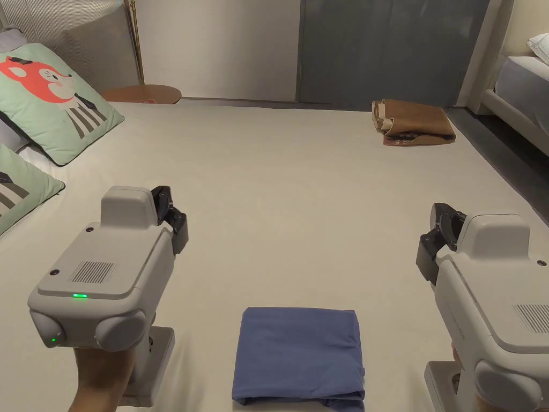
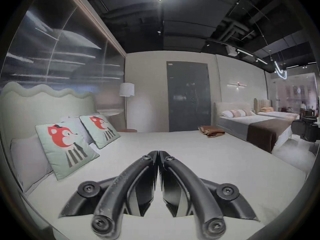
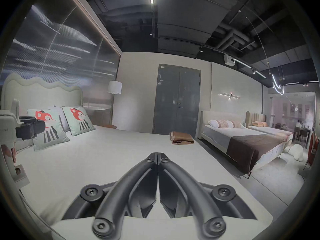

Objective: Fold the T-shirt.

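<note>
Your blue T-shirt (image 1: 299, 354) lies folded into a neat rectangle on the cream bed (image 1: 300, 204), between your two raised hands. Your left tongs (image 2: 158, 154) and right tongs (image 3: 157, 156) are both closed and empty, held above the sheet. A folded brown cloth (image 1: 415, 122) sits well apart at the far edge.

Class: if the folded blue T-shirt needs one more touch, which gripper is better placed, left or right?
Neither clearly. Left gripper and right gripper flank the T-shirt about evenly, both shut, holding nothing.
</note>
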The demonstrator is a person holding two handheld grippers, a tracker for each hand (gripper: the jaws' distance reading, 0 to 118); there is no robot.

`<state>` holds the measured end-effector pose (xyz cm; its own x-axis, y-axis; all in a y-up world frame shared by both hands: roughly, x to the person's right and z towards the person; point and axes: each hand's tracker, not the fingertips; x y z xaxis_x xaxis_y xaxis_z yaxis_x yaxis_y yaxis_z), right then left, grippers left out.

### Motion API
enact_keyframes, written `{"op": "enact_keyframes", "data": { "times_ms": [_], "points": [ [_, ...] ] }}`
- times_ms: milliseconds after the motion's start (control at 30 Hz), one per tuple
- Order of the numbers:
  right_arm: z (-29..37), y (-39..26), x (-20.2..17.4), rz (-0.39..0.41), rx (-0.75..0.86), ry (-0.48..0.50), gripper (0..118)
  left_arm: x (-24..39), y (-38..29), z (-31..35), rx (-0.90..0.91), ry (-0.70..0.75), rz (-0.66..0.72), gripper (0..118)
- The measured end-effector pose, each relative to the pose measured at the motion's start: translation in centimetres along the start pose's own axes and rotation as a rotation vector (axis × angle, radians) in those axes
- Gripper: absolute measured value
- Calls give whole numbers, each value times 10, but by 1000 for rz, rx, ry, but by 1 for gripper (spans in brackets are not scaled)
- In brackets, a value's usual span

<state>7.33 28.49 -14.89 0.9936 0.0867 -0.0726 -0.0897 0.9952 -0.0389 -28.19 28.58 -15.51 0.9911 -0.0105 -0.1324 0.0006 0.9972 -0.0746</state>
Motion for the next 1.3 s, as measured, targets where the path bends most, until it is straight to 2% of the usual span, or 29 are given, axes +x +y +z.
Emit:
{"op": "enact_keyframes", "data": {
  "times_ms": [367,667,800,900,1000,1100,1200,1300],
  "points": [
    [-7,-10,-8,-10,-36,27,0,-3,-6,1,-15,6,13,0],
    [-40,-85,-51,36,-334,154,0,-2,-13,-3,-28,-5,19,0],
    [-52,-128,-65,-2,-515,228,0,0,-20,-6,-50,-21,24,0],
    [-58,-153,-73,-10,-612,228,0,2,-28,-8,-69,-33,22,0],
    [-64,-176,-78,18,-671,215,0,4,-35,-11,-94,-52,25,0],
    [-68,-194,-75,-42,-766,205,0,4,-46,-17,-128,-65,25,0],
    [-66,-202,-72,-74,-712,190,0,9,-56,-21,-181,-80,33,0],
    [-62,-200,-76,-51,-709,183,0,14,-70,-27,-288,-118,60,0]
  ]
}}
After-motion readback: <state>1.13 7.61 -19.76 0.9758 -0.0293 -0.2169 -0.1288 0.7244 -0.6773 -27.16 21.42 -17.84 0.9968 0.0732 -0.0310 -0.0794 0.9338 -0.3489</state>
